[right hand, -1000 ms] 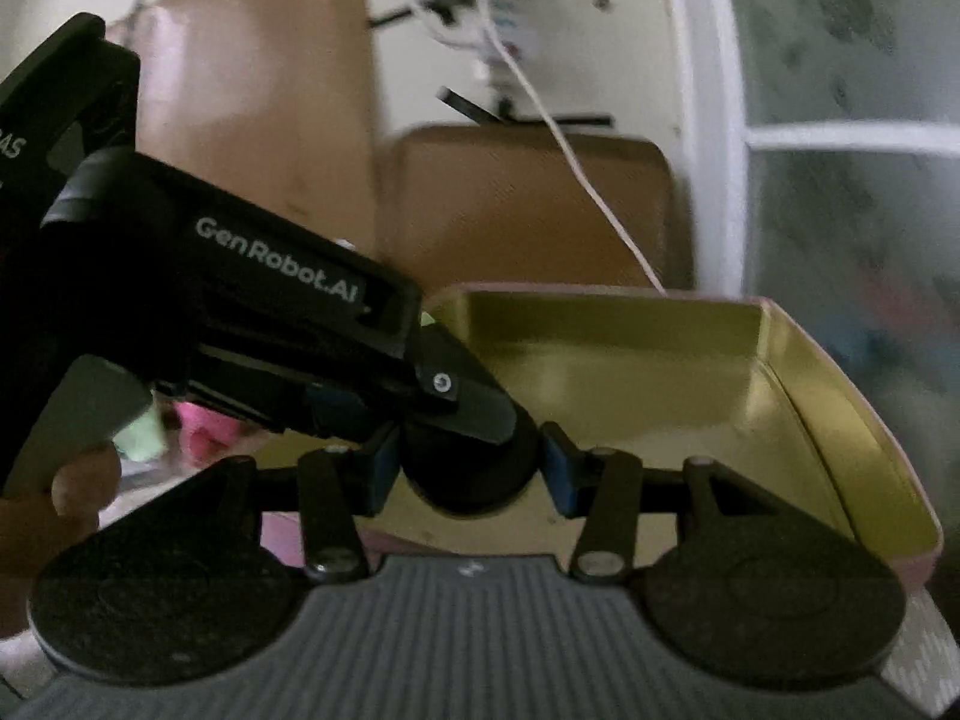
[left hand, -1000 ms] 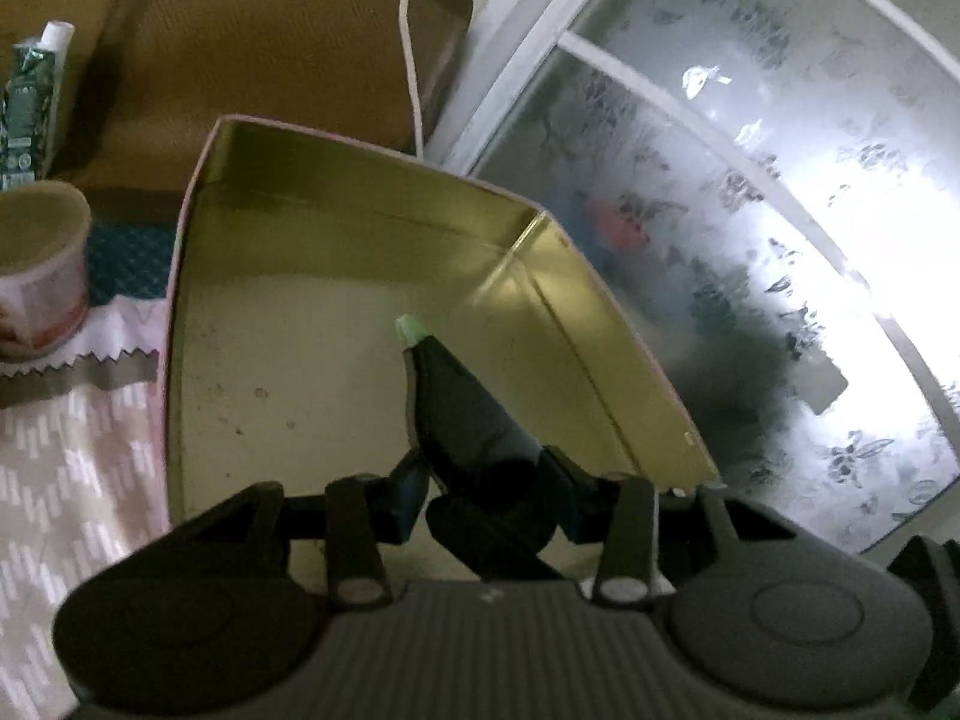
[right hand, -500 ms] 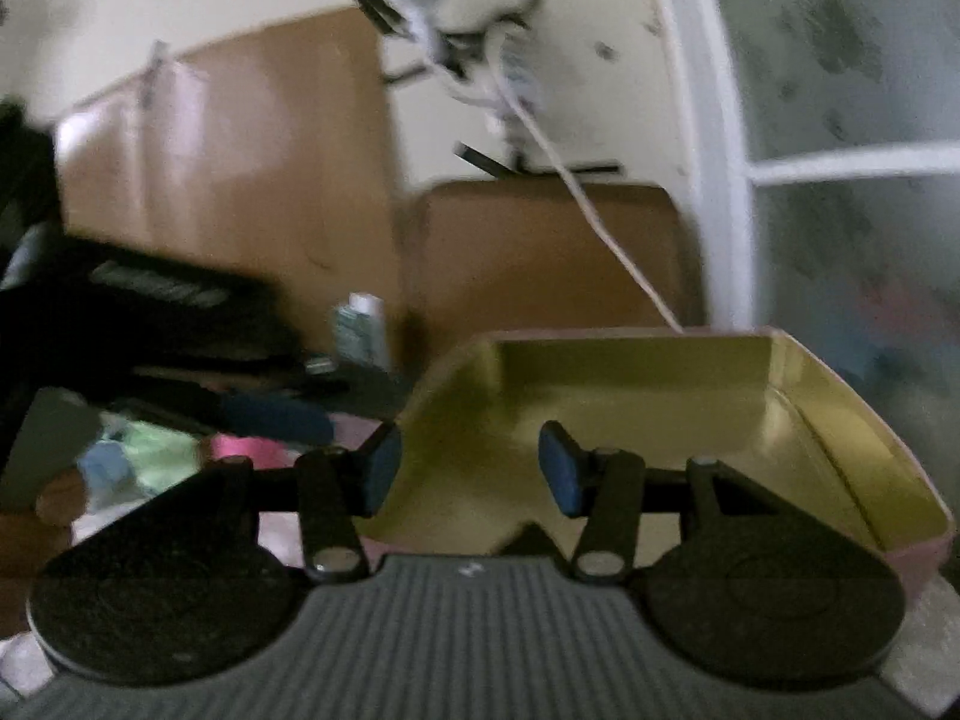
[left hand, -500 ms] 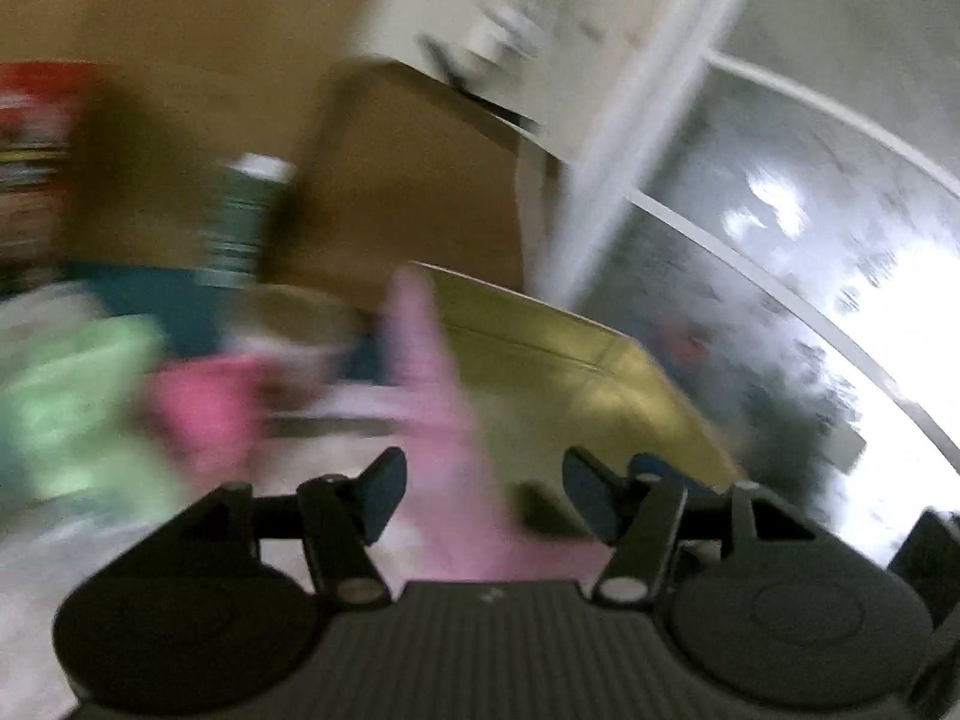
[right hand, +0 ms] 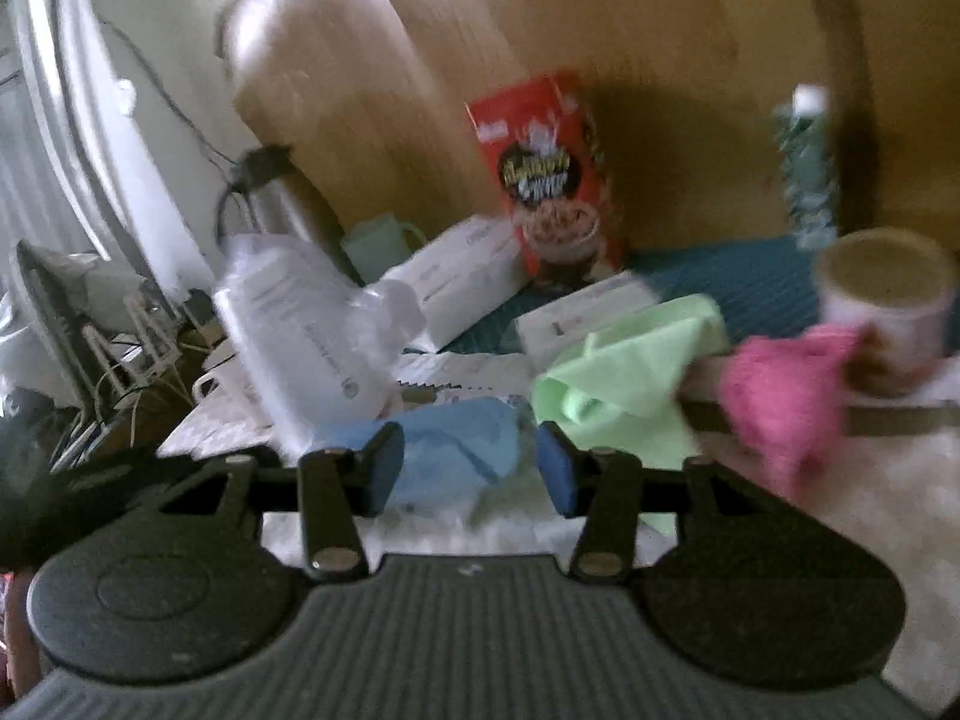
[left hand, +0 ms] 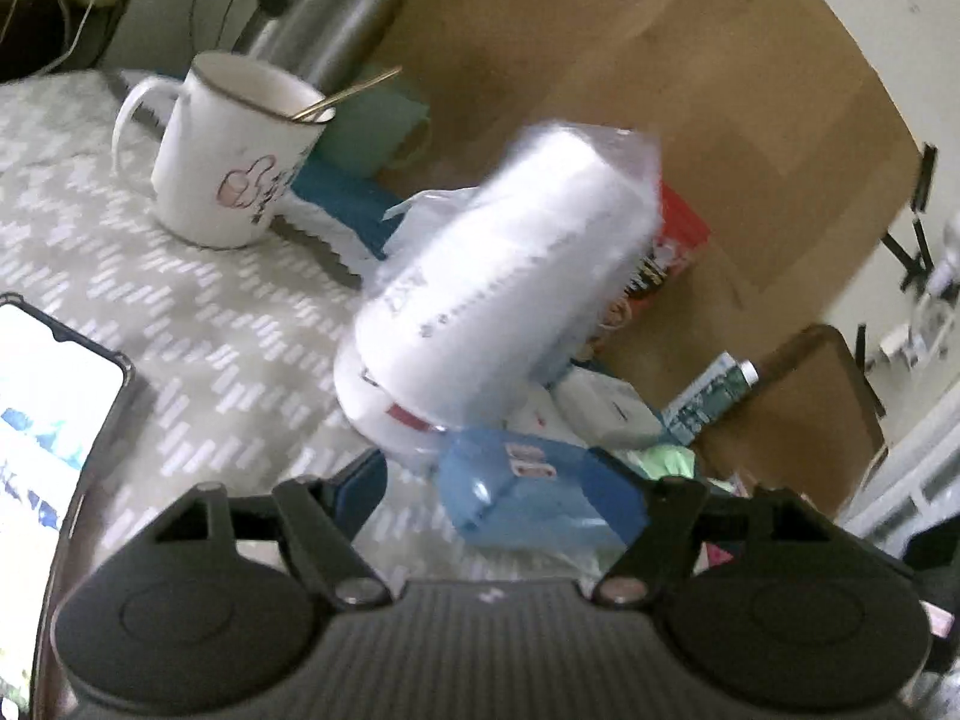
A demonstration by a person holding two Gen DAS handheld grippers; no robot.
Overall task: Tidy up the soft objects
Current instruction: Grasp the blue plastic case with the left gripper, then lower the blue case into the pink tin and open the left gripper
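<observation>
Both tongs gape empty, left tongs [left hand: 504, 480] just widened, blue pouch [left hand: 534, 498] crowding them.

Both wrist views sit low over the cluttered table, looking forward and slightly down. The left faces the white mug [left hand: 231, 156]; the right faces the cereal box [right hand: 549, 180]. Both share the blue pack [left hand: 534, 498] [right hand: 456, 450] close ahead.
</observation>
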